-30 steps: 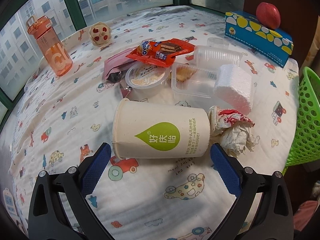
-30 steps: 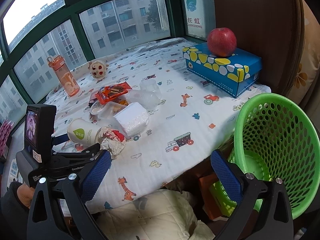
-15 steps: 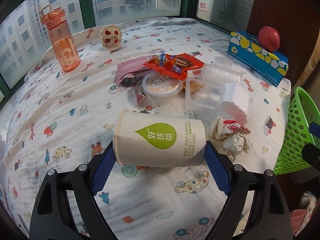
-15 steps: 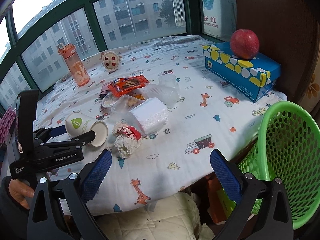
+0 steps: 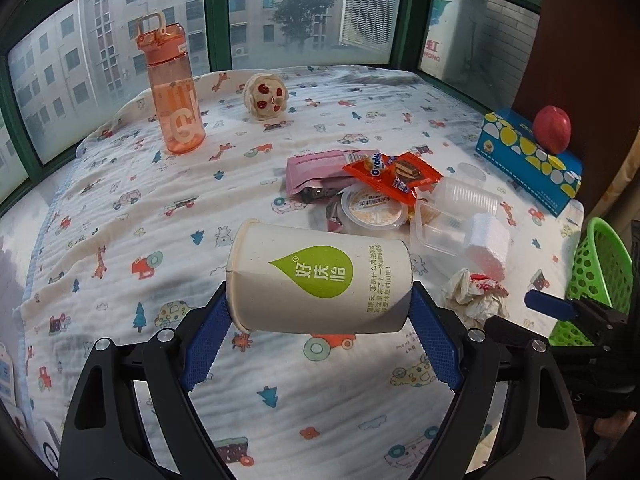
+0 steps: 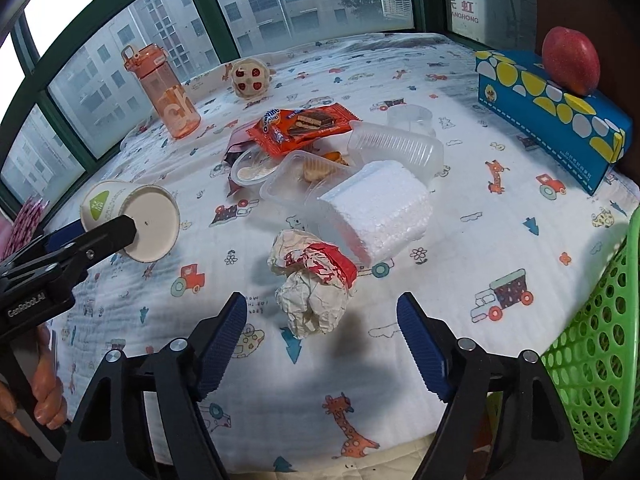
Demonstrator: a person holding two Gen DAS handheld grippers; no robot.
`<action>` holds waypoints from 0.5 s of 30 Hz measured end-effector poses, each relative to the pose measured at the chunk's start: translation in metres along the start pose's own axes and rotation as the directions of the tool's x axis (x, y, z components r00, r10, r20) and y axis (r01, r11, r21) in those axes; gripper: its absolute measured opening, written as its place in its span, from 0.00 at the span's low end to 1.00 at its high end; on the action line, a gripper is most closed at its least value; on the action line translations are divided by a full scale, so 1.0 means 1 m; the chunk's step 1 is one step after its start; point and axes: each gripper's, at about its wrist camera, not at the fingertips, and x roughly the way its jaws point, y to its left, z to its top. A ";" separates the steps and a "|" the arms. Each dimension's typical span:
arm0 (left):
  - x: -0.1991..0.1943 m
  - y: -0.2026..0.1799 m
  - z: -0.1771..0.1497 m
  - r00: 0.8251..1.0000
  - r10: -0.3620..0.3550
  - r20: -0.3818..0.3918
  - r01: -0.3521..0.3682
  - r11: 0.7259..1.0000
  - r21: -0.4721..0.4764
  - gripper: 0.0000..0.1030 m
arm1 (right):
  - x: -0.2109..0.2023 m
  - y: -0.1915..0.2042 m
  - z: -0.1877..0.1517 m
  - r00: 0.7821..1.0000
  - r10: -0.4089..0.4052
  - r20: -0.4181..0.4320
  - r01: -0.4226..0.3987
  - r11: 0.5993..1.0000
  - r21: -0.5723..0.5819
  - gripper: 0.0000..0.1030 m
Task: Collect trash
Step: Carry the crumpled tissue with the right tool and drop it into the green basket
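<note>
Several wrappers point(image 6: 303, 127) beside foam block point(image 6: 380, 216)

- The left gripper point(image 5: 320, 320) points steeply down, its two blue pads pressed on the two ends of a paper cup point(image 5: 320, 286) lying sideways between them and lifted clear of the cloth.
- In the right wrist view the left gripper point(image 6: 120, 226) comes in from 9 o'clock, and a hand point(image 6: 44, 396) grips its handle at 8 o'clock.
- The right gripper point(image 6: 322, 320) also tilts steeply down; its jaws are closing, with a crumpled wrapper point(image 6: 312, 280) just ahead at 12 o'clock, not yet touched by either pad.
</note>
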 end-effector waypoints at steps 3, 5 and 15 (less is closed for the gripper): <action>0.000 0.003 0.001 1.000 -0.003 0.000 0.003 1.000 -0.006 0.81 | 0.009 -0.001 0.002 1.000 -0.005 -0.014 0.005 1.000 0.010 0.67; 0.001 0.004 0.001 1.000 -0.007 -0.002 0.007 1.000 -0.009 0.81 | 0.016 -0.001 0.003 1.000 -0.003 -0.024 0.003 1.000 0.017 0.62; -0.002 -0.005 0.003 1.000 -0.016 0.006 0.016 1.000 0.007 0.81 | 0.012 -0.005 0.000 0.999 0.026 -0.020 -0.026 0.999 0.025 0.36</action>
